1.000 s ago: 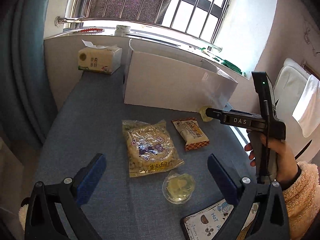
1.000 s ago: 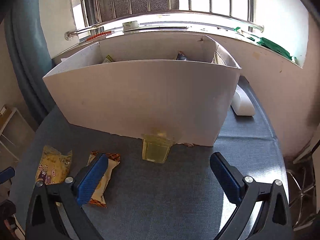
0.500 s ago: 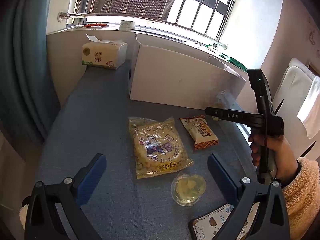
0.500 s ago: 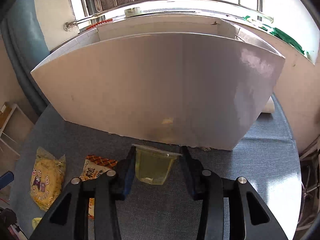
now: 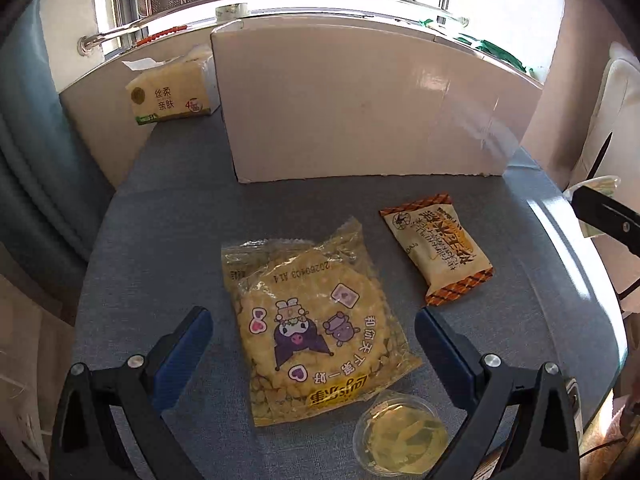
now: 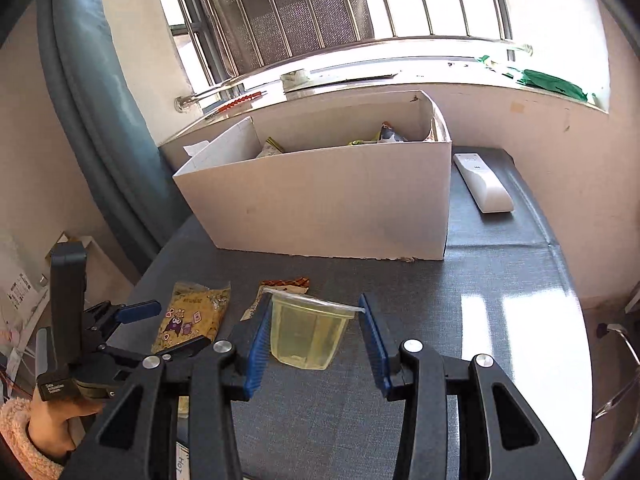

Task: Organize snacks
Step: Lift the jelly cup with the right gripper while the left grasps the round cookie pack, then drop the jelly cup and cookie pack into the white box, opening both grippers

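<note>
Three snacks lie loose on the table [image 5: 168,216]: yellow bag [image 5: 316,336], orange packet [image 5: 438,250], jelly cup [image 5: 400,438] at the near edge. A fourth, the cup [image 6: 308,330], is pinched by the right gripper [image 6: 314,344], blue pads on its side walls below the rim, so the foil lip sits above the fingers and, I judge, can't slip down. The cup hangs upright above the table, apparently clear of it, in front of the box [image 6: 332,200]. Being held high makes sense: the box wall is tall and the cup has to clear it to drop in.

Box holds a few wrappers already, visible over the rim at the back. It stands against the wall, open top up, snacks in front of it for easy reach.

Left gripper [image 5: 314,348] is spread wide, empty, hovering low with the yellow bag between its fingers, likely lined up as the next pick. Bag is flat and crinkly, so probably needs an edge grab.

Remote [image 6: 484,182] and tissue pack [image 5: 172,98] flank the box, not snacks.
</note>
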### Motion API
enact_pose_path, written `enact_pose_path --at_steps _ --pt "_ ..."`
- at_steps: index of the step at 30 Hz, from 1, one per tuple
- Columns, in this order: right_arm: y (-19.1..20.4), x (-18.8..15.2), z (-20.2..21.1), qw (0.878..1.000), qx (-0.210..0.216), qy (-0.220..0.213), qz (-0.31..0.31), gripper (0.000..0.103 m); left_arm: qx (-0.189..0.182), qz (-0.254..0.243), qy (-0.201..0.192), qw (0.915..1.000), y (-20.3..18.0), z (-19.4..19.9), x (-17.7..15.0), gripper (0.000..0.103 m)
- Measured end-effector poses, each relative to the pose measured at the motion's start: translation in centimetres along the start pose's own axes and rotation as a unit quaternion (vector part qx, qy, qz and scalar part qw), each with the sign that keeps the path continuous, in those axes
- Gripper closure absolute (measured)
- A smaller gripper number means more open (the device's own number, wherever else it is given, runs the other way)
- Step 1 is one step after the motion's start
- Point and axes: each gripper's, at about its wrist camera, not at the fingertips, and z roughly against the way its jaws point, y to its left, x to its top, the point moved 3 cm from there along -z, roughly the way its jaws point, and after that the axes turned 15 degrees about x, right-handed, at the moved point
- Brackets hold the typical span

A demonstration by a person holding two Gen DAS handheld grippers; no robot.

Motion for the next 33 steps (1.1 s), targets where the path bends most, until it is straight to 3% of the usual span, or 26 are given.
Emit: enact_pose_path --at_steps 2,4,5,6,11,16,20,25,29,33 --pt "0.0 -0.4 0.6 1.0 0.0 -0.001 0.0 0.057 0.014 -0.005 0.011 0.9998 -0.2 -0.9 0.0 0.0" --pt "0.1 -0.8 1.0 1.0 0.002 -0.003 0.0 0.057 0.004 0.005 0.007 1.0 0.0 -1.0 0.0 0.001" --pt "0.2 -1.2 1.2 1.0 0.009 0.0 -0.001 0.057 0.005 0.001 -0.001 1.0 0.0 -0.8 0.0 0.01" --pt "0.1 -1.6 1.4 1.0 0.013 0.0 -0.004 0.057 0.0 -0.002 -0.011 0.9999 0.1 -0.5 0.1 0.026" --pt "0.0 -2.8 1.4 1.0 0.021 0.002 -0.02 0.057 -0.026 0.014 -0.036 0.9989 1.3 1.1 0.2 0.027" --pt "0.1 -2.2 1.8 0.999 0.032 -0.006 -0.022 0.057 -0.053 0.02 -0.095 0.9939 2.3 5.4 1.9 0.027" --pt "0.3 1.3 2.3 0.999 0.031 -0.03 -0.004 0.057 -0.084 0.028 -0.159 0.9833 3.5 9.3 5.7 0.027" --pt "0.4 8.8 1.2 0.998 0.014 -0.052 0.039 0.057 -0.1 0.028 -0.214 0.9713 4.2 10.9 13.1 0.027" --pt "-0.9 14.2 -1.9 0.998 0.017 -0.054 0.026 0.057 -0.099 0.029 -0.217 0.9707 3.8 9.1 19.2 0.027" --pt "-2.3 17.7 -5.3 0.999 0.015 -0.038 0.017 0.057 -0.106 0.027 -0.191 0.9754 3.2 6.1 23.3 0.027"
